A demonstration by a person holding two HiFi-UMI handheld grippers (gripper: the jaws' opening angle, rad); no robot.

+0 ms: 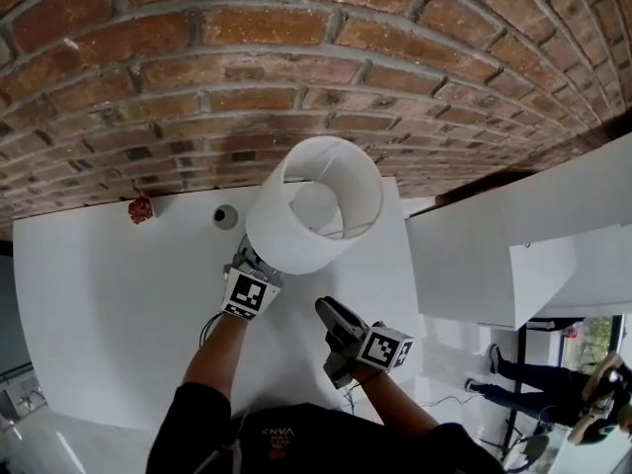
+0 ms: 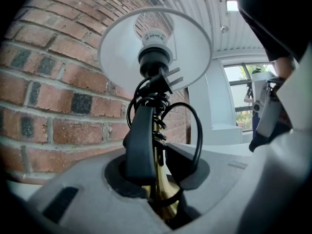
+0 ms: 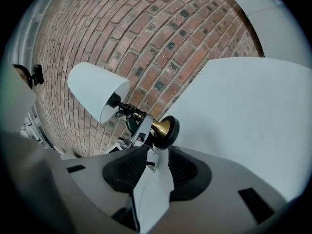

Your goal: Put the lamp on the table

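Note:
A table lamp with a white shade [image 1: 314,205] is held tilted above the white table [image 1: 109,304]. My left gripper [image 1: 259,263] is under the shade. In the left gripper view its jaws are shut on the brass stem [image 2: 158,147], which has black cord [image 2: 197,126] wound round it, with the shade [image 2: 156,48] above. My right gripper [image 1: 334,316] hovers lower right, apart from the lamp. It [image 3: 153,155] points at the black and brass base [image 3: 168,130]. A flat white tag-like strip [image 3: 148,194] lies between its jaws, which stand apart.
A brick wall [image 1: 296,57] backs the table. A small red object [image 1: 140,209] and a round grey piece [image 1: 225,216] sit at the table's far edge. White furniture [image 1: 494,255] stands to the right, and a person's legs [image 1: 533,375] beyond it.

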